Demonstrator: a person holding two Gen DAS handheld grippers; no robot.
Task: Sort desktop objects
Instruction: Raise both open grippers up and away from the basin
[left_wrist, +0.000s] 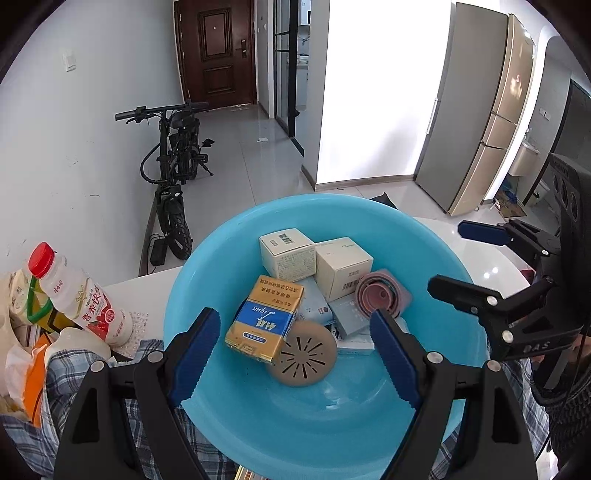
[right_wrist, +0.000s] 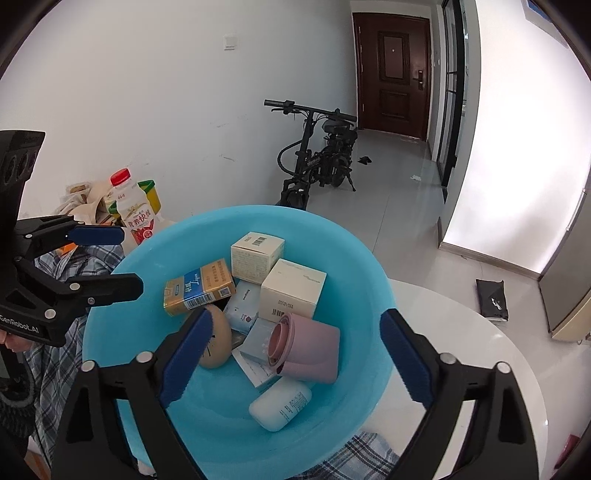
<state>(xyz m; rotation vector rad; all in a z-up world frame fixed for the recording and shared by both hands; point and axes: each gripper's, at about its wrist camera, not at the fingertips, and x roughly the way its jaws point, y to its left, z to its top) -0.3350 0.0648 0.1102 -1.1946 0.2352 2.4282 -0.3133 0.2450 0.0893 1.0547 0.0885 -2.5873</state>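
A light-blue plastic basin sits on a plaid cloth and holds the sorted items. Inside lie two cream boxes, a gold-and-blue carton, a pink collapsible cup, a brown slotted disc and a white case. My left gripper hangs open over the basin's near side, gripping nothing. My right gripper also stands wide open above the basin, with nothing between its pads; the white case lies below it. Each gripper shows in the other's view, right, left.
A red-capped milk bottle and snack bags crowd the table's left end. The plaid cloth lies under the basin. The white round table extends to the right. An electric bike stands on the floor beyond.
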